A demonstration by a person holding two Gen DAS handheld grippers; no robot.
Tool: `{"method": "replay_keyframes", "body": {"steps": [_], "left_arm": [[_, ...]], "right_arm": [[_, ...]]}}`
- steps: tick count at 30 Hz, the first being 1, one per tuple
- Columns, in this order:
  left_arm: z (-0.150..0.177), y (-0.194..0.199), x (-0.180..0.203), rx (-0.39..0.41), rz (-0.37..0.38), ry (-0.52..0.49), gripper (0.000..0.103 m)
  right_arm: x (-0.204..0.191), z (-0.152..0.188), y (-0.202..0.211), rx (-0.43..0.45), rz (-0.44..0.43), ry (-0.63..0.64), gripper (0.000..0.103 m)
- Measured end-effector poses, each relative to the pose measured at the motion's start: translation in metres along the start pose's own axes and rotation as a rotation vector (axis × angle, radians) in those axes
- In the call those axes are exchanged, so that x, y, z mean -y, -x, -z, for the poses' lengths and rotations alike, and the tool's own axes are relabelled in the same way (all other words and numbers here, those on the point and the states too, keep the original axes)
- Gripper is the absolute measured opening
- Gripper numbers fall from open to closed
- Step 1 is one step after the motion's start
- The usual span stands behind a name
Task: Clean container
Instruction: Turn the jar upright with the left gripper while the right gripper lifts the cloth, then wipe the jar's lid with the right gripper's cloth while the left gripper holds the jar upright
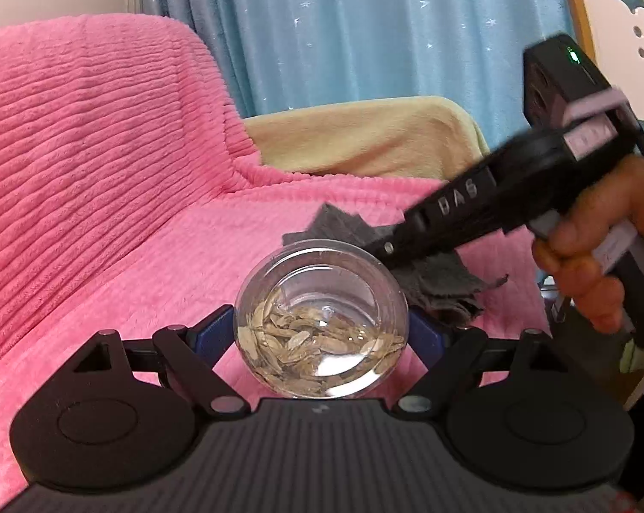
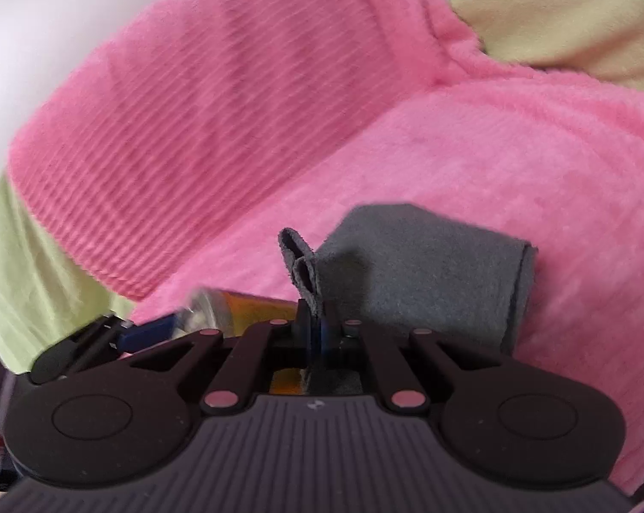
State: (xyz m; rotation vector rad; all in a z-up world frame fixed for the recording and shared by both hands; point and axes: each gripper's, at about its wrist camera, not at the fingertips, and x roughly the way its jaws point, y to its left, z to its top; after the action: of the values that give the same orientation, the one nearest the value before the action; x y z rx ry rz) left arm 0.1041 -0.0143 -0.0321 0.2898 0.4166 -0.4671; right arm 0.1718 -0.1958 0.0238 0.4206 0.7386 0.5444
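A: Where is the round clear plastic container (image 1: 322, 320)?

B: Low centre of the left wrist view, on its side with its open mouth facing the camera and dry tan husks inside. The left gripper (image 1: 322, 333) clamps it, a blue pad on each flank.

A: And the other one?

B: The right gripper (image 2: 311, 320) has its fingers closed tight on a fold of the grey felt cloth (image 2: 428, 269), which drapes over the ribbed pink fleece blanket (image 2: 514, 149). In the left view a bare hand (image 1: 595, 252) at the right edge grips its handle, body slanting down-left toward the container's rim.
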Motion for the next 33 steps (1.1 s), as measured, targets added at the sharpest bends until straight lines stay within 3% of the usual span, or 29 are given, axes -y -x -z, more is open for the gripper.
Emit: {"method": "replay_keyframes", "body": {"steps": [5, 9, 12, 16, 21, 29, 33], "left_arm": [[-0.012, -0.011, 0.019, -0.009, -0.047, -0.022, 0.087], [-0.021, 0.000, 0.030, -0.016, -0.046, -0.013, 0.086], [-0.024, 0.021, 0.035, -0.019, -0.031, -0.019, 0.086], [-0.020, 0.050, 0.038, -0.009, -0.042, -0.017, 0.086], [-0.014, 0.049, 0.042, 0.011, -0.043, 0.011, 0.085], [-0.005, 0.046, 0.051, 0.062, -0.046, 0.002, 0.085], [-0.006, 0.046, 0.051, 0.060, -0.039, -0.006, 0.086]], "right_arm": [[0.004, -0.002, -0.008, 0.014, 0.038, -0.013, 0.003], [0.001, -0.005, 0.005, 0.117, 0.036, -0.009, 0.003], [-0.005, -0.006, 0.021, 0.210, -0.006, 0.008, 0.003], [-0.017, -0.005, 0.033, 0.260, -0.112, 0.061, 0.003], [-0.040, 0.004, 0.017, 0.180, -0.205, 0.186, 0.003], [-0.047, 0.007, -0.022, 0.037, -0.092, 0.351, 0.002], [-0.034, 0.005, -0.015, -0.018, -0.127, 0.246, 0.003]]}}
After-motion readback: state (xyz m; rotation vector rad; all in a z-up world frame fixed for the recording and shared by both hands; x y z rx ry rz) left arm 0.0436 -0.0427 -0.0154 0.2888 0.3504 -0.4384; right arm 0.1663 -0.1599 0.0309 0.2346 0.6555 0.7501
